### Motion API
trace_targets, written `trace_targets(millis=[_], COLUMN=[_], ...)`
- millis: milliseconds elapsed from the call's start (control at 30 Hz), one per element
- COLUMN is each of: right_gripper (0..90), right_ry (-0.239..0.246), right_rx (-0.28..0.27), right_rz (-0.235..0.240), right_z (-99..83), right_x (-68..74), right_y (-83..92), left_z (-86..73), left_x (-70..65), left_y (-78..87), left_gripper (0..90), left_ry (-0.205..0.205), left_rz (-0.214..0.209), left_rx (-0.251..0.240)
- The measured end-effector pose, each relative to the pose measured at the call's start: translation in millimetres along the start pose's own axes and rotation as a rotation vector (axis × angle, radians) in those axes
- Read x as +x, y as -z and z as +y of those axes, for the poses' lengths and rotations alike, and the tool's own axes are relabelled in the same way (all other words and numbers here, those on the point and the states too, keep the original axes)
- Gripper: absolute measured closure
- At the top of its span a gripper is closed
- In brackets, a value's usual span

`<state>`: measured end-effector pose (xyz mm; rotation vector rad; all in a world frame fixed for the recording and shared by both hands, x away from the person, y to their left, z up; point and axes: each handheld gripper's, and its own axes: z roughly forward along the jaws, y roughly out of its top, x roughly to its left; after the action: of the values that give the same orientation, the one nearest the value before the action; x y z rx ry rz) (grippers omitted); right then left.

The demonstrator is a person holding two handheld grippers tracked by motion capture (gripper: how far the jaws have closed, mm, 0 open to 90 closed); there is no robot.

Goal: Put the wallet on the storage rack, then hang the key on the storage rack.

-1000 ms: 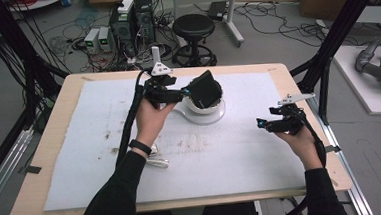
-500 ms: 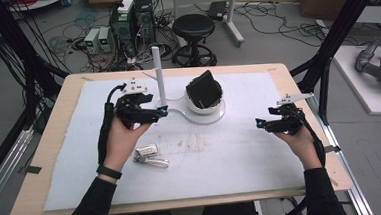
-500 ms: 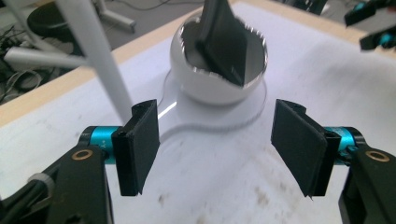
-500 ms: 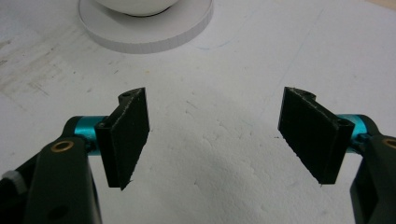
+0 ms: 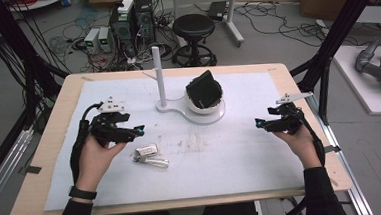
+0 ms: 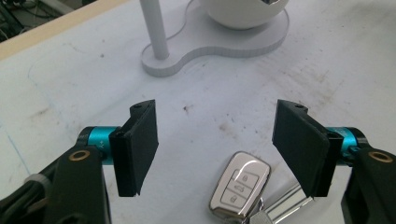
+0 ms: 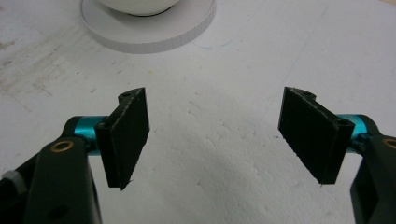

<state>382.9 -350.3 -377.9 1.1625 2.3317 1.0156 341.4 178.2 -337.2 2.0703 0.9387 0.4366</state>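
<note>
A silver car key fob (image 5: pixel 147 151) with a metal key lies on the white mat, left of centre. My left gripper (image 5: pixel 136 133) hovers just left of it, and its jaws have just been opening. In the left gripper view the key fob (image 6: pixel 239 184) lies on the mat low between the wide-apart pads (image 6: pixel 140 144), touching neither. A white bowl (image 5: pixel 206 107) on a white stand (image 5: pixel 168 108) holds a black flat object (image 5: pixel 203 90) standing tilted. My right gripper (image 5: pixel 259 124) rests at the right of the mat, open and empty (image 7: pixel 217 135).
A thin white post (image 5: pixel 158 74) rises from the stand's left end. The wooden table edge (image 5: pixel 54 126) frames the mat. A black stool (image 5: pixel 193 27), computers and cables stand beyond the far edge.
My left hand has drawn away from the black object in the bowl, moving left and toward the person to beside the key fob. The black object stays in the bowl. The right hand has not moved.
</note>
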Motion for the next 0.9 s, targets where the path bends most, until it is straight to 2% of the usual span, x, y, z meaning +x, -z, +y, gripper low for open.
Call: trace_targets(millis=[267, 500, 533, 633, 900], right_gripper=[25.3, 25.3, 25.2, 25.3, 25.3], right_ry=[-0.003, -0.006, -0.006, -0.004, -0.004], right_rx=[-0.001, 0.003, -0.001, -0.006, -0.004], right_rz=[-0.006, -0.008, -0.007, -0.007, -0.009], right_z=[-0.2, -1.8, -1.6, -0.9, -0.3], right_x=[-1.3, -2.1, -2.0, -2.8, -3.4], right_y=[3.1, 3.3, 4.1, 4.4, 3.4], left_z=[1.2, 0.7, 0.8, 0.8, -5.0], left_x=[9.1, 8.1, 7.2, 7.5, 8.4], left_y=[10.8, 10.3, 10.5, 11.0, 13.3], left_gripper=[31.0, 30.9, 30.9, 30.9, 31.0], left_ry=[0.007, 0.009, 0.003, 0.000, 0.012], left_rz=[-0.001, -0.006, -0.020, -0.023, -0.074], left_rx=[-0.032, -0.023, -0.026, -0.023, -0.042])
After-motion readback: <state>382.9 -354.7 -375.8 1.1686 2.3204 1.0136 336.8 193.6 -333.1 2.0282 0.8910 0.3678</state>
